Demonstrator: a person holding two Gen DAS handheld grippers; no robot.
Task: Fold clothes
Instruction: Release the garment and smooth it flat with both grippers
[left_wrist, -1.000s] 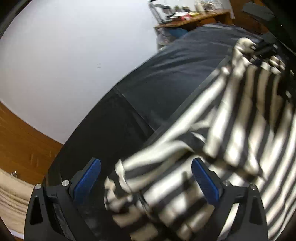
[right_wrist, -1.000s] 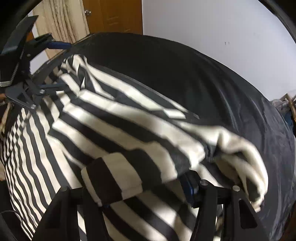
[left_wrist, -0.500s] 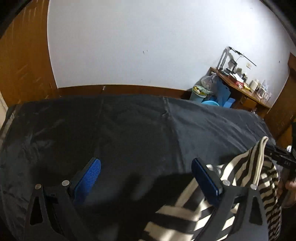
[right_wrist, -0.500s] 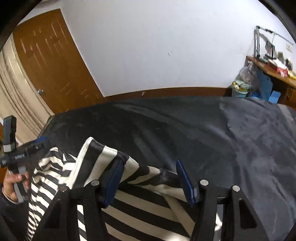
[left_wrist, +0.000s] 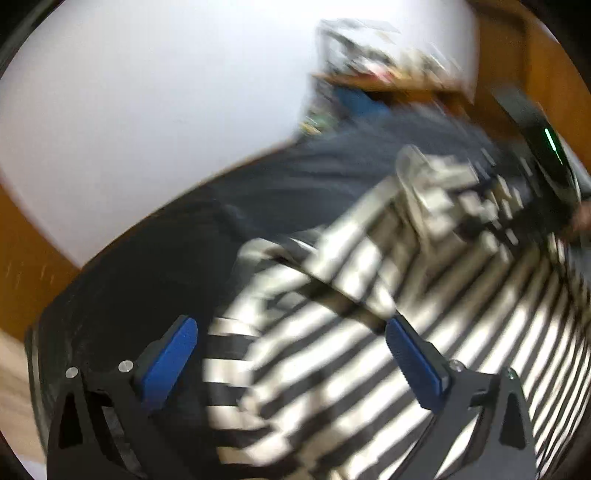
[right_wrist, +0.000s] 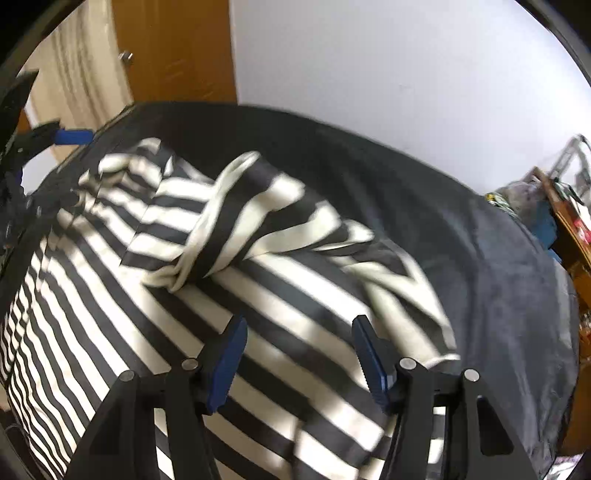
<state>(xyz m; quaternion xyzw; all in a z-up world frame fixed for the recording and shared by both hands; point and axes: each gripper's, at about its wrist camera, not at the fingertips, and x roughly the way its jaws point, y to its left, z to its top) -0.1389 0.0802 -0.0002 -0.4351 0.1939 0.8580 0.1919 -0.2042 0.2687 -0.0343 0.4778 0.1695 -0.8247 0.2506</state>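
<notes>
- A black-and-cream striped knit garment lies spread over a dark, black-covered flat surface, with one twisted sleeve thrown across its body ahead of the right gripper's jaws.
- The right gripper, a black frame with blue pads, points down at the cloth with its jaws apart; striped fabric shows in the gap between the pads, but neither pad can be seen pressing on it (the cloth appears to lie beneath them).
- The left gripper, of the same black-and-blue build, stands with its jaws wide apart over the garment's edge; the striped cloth fills the space between the pads and spreads past the right-hand pad, while the left-hand pad sits over bare dark cover.
- The left wrist view is heavily blurred, so folds near those jaws cannot be read in detail.
- Far ahead and to the right of the left jaws, the other gripper's black body meets a bunched part of the garment (contact there cannot be made out).
- Beyond the surface stand a white wall, a brown wooden door and a cluttered wooden desk.
- In the right wrist view, the left gripper's blue pad shows at the far left, beyond the garment's edge.
</notes>
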